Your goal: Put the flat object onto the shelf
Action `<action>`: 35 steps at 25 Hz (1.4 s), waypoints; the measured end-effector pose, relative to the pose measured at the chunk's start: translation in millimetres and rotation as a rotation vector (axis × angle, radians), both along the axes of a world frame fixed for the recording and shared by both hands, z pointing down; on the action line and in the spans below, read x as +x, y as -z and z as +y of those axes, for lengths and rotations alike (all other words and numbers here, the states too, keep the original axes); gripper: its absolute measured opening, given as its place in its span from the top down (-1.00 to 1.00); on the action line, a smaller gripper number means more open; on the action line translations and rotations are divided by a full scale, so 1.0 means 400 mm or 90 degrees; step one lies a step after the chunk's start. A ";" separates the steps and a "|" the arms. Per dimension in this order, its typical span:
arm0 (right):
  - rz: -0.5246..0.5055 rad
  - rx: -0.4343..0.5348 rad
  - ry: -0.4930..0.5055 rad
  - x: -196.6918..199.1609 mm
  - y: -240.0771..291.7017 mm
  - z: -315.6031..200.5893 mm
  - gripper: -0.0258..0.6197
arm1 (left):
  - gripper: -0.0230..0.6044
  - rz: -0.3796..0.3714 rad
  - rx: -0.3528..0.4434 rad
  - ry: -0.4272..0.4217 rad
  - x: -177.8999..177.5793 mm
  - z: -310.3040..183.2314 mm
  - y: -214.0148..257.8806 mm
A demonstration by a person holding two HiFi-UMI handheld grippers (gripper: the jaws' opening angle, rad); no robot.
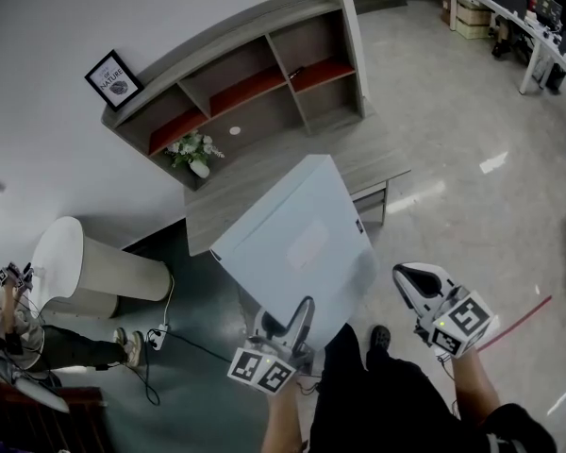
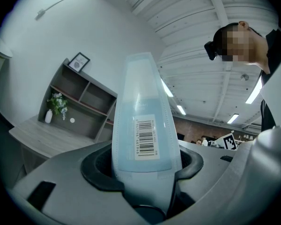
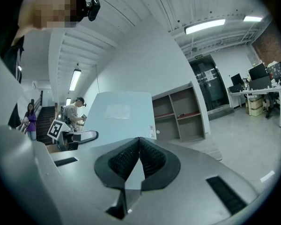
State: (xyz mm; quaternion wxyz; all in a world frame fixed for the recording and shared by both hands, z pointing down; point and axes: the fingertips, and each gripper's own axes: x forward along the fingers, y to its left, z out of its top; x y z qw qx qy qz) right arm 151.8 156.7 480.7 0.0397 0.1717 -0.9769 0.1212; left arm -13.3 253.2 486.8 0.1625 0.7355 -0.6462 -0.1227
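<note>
The flat object (image 1: pixel 297 239) is a wide, thin, pale blue pack with a barcode label (image 2: pixel 145 136) on its edge. My left gripper (image 1: pixel 300 319) is shut on its near edge and holds it up, tilted, over the floor short of the desk (image 1: pixel 292 163). In the left gripper view the pack (image 2: pixel 141 102) rises straight out from between the pads (image 2: pixel 100 170). My right gripper (image 1: pixel 403 278) hangs just right of the pack's near corner, shut with nothing in it. The grey shelf unit (image 1: pixel 255 74) with red boards stands on the desk against the wall.
A small vase of flowers (image 1: pixel 194 151) and a framed print (image 1: pixel 113 76) sit at the shelf's left end. A white rounded stand (image 1: pixel 80 264) and a power strip (image 1: pixel 158 334) are on the dark floor at left, near another person (image 1: pixel 24 333). Office desks (image 1: pixel 509 12) line the far right.
</note>
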 end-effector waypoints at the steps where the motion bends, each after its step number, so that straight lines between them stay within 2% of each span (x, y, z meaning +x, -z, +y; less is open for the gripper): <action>1: 0.001 -0.002 0.000 -0.008 -0.003 -0.004 0.88 | 0.06 -0.002 -0.001 -0.002 -0.006 -0.006 -0.002; 12: 0.022 0.033 -0.041 -0.103 0.043 -0.143 0.88 | 0.06 -0.004 0.035 -0.043 -0.126 -0.178 0.040; 21: 0.016 0.038 -0.074 -0.258 0.105 -0.274 0.88 | 0.06 0.001 0.072 -0.083 -0.282 -0.336 0.092; 30: 0.014 0.037 -0.114 -0.424 0.110 -0.361 0.88 | 0.06 -0.007 0.084 -0.137 -0.444 -0.427 0.103; 35: 0.019 0.042 -0.121 -0.476 0.125 -0.375 0.88 | 0.06 -0.025 0.082 -0.166 -0.493 -0.475 0.115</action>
